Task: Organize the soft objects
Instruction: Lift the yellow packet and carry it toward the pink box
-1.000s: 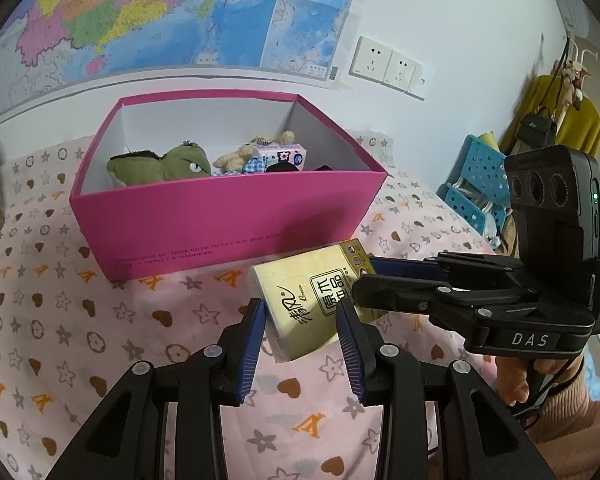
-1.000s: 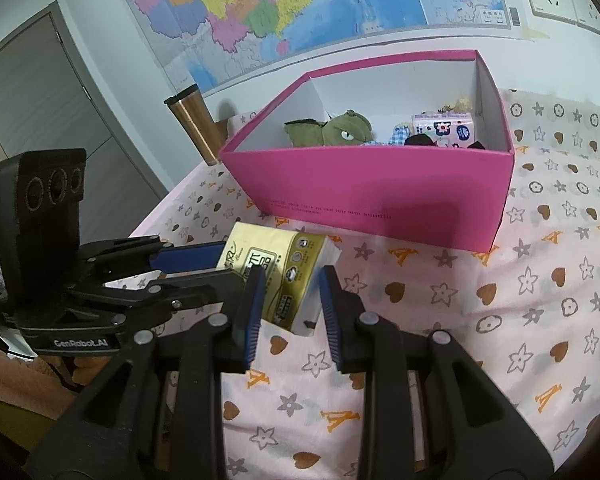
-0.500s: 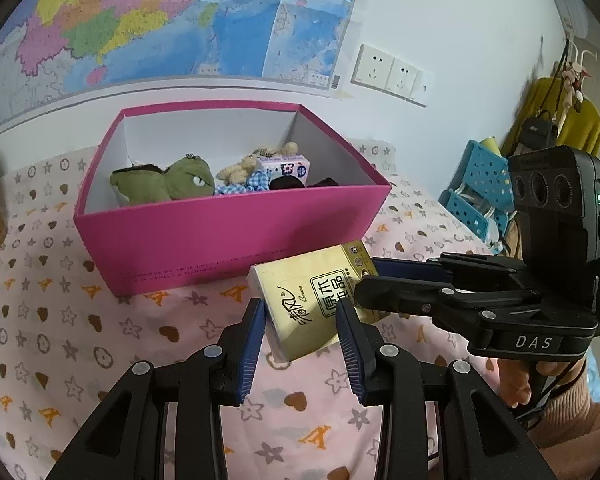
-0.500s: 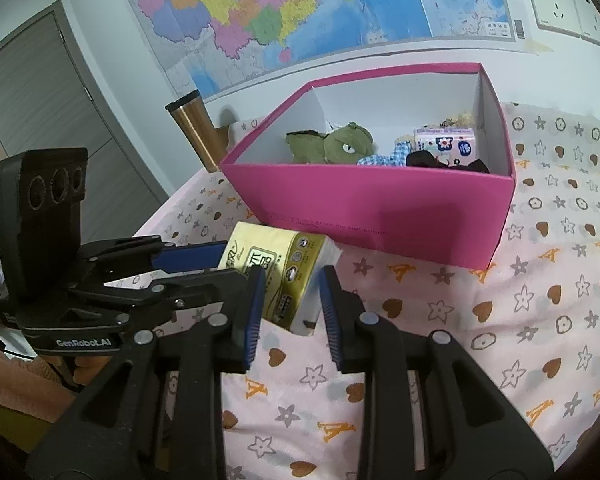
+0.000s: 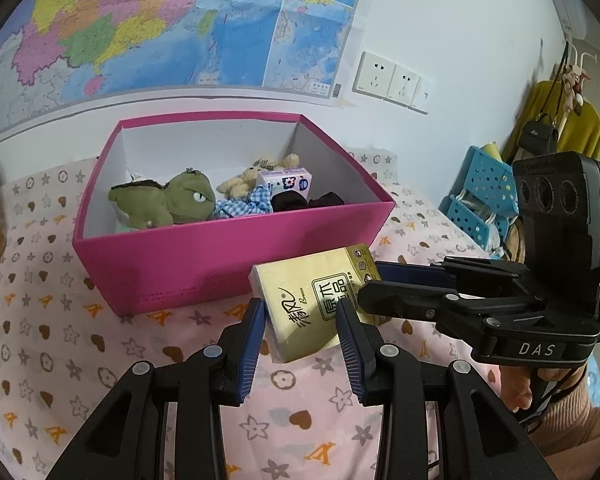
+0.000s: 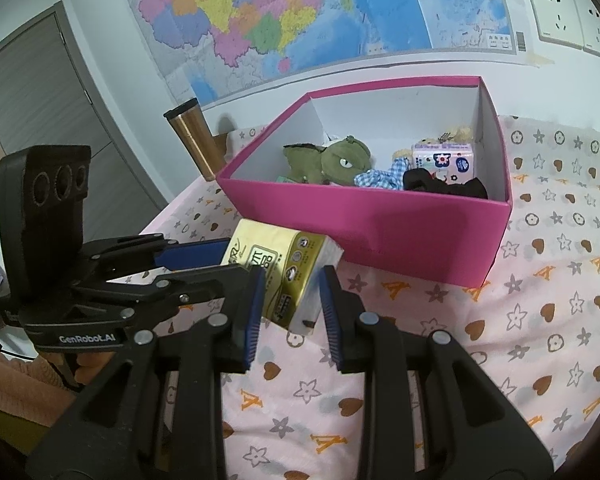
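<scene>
Even, soft indoor light, faint shadows, strong fisheye bending, dark vignetted corners.

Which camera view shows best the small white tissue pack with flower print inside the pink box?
The right wrist view: the small white flower-print tissue pack turns its whole printed front there. In the left wrist view the same pack lies further back, smaller and angled, partly behind the blue checked cloth.

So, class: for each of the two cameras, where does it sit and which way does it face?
Left wrist: on the left claw, facing the pink box and wall map; the right claw shows at right.
Right wrist: on the right claw, facing the box; the left claw shows at left.
Shared: the yellow tissue pack, gripped by both claws.
</scene>
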A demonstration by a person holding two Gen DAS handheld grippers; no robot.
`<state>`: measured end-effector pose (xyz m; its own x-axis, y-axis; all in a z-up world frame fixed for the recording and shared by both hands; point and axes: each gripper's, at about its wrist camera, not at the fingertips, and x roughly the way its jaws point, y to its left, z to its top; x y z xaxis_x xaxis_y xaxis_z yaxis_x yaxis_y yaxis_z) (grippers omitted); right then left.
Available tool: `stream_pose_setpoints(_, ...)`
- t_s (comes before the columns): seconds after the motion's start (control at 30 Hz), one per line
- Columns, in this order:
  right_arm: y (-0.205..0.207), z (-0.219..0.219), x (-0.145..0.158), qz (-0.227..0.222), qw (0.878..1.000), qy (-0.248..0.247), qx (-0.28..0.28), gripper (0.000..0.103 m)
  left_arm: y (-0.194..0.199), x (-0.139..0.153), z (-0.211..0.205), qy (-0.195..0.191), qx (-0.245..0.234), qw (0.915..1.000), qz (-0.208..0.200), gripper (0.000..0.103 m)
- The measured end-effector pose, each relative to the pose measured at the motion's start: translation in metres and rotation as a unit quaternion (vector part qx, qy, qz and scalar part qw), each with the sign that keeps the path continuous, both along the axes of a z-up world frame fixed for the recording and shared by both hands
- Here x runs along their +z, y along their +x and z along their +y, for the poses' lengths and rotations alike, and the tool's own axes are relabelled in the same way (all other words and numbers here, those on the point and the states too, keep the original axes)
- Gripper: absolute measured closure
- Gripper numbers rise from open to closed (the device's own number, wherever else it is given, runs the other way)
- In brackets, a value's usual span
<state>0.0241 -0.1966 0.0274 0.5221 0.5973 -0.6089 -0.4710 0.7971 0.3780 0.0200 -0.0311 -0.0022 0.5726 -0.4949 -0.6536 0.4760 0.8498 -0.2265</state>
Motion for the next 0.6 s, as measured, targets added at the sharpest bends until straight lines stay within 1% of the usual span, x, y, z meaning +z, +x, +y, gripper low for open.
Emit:
stream_pose_setpoints(0.5,0.006,0.000,0.011,-0.018,1.000,-0.007,0.005,0.072,0.012,0.009,0.000,0.000,0.005,0.9999,-0.016,0.066)
stream_pose_setpoints(0.6,0.010,0.000,0.015,-0.023,1.000,-0.006,0.005,0.072,0.017,0.012,0.001,-0.005,0.005,0.9998,-0.018,0.066)
